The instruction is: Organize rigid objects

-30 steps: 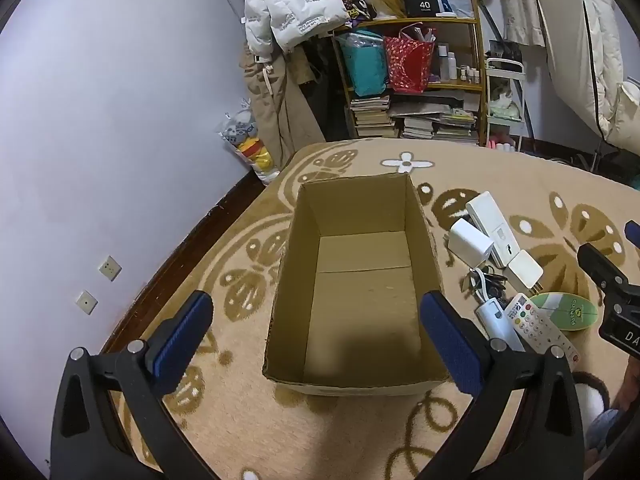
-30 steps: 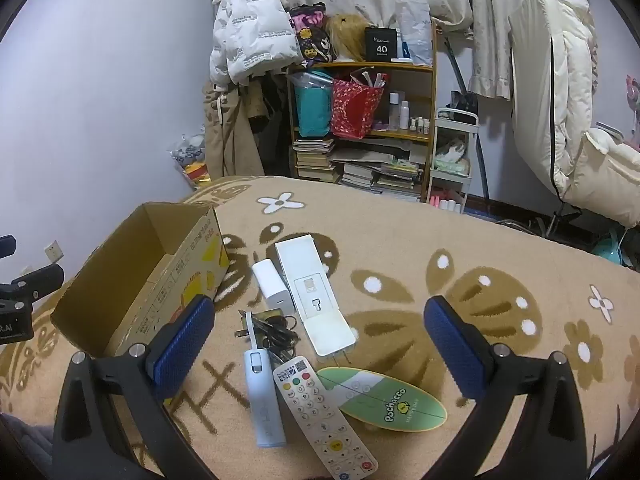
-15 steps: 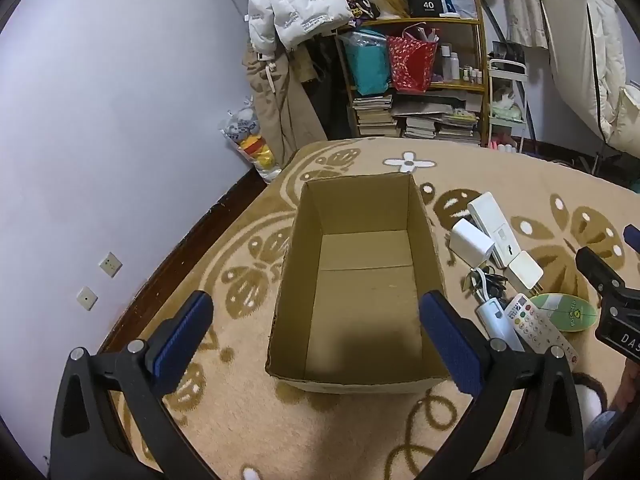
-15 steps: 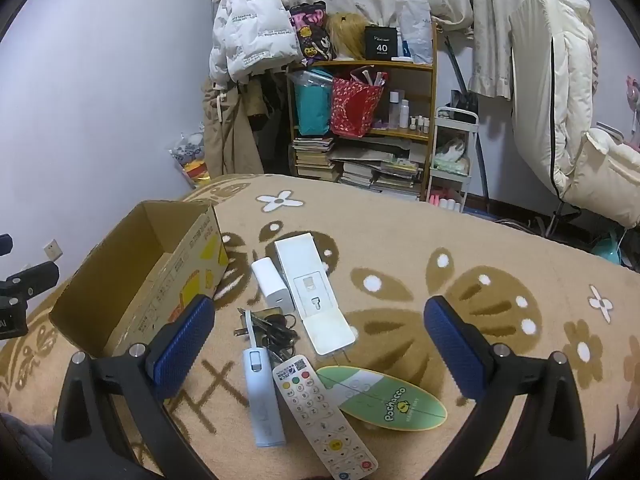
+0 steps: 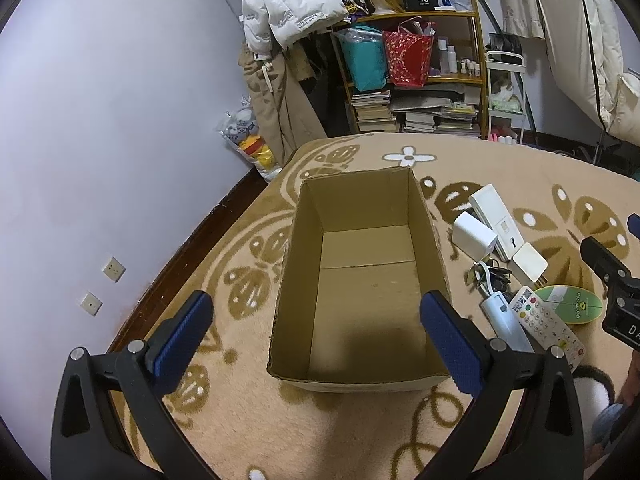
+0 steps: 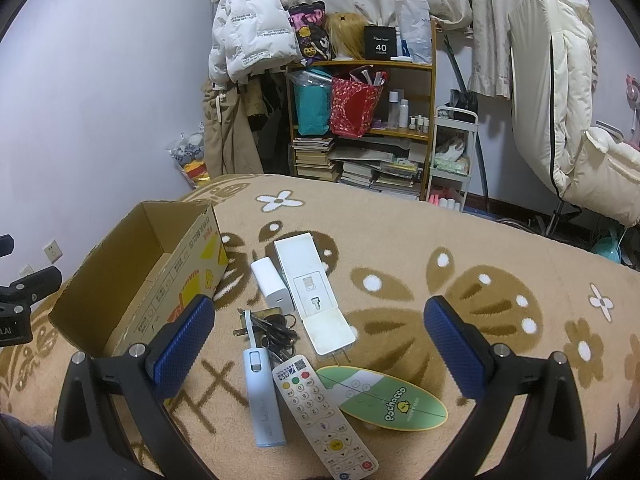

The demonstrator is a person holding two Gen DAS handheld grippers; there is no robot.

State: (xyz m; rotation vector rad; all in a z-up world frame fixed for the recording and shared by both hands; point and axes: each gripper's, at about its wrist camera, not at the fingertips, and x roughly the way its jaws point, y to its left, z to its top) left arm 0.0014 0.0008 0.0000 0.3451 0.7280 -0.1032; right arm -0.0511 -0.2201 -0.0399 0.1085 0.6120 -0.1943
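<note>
- Left wrist view: the left gripper hangs with its jaws spread wide, nothing between them, right above the cardboard box in the middle of the frame.
- The box sits open on the patterned rug, and its floor looks bare.
- Over at the right edge the loose items huddle just beside the box wall, and the other tool pokes in beyond them.
- Right wrist view: the right gripper is also fully open and empty-handed, poised over the pile at lower centre.
- In that pile: a white remote touching a pale blue stick-shaped device, a green oval card, a long white plug strip, a small white charger and a tangle of black cable.
- The box sits at the left of this frame, near the pile.
- My read: nothing packed yet; the first pick is in hand.
- Next it needs a descent onto one piece, perhaps the remote, jaws across its narrow width, then a carry left into the box.
</note>
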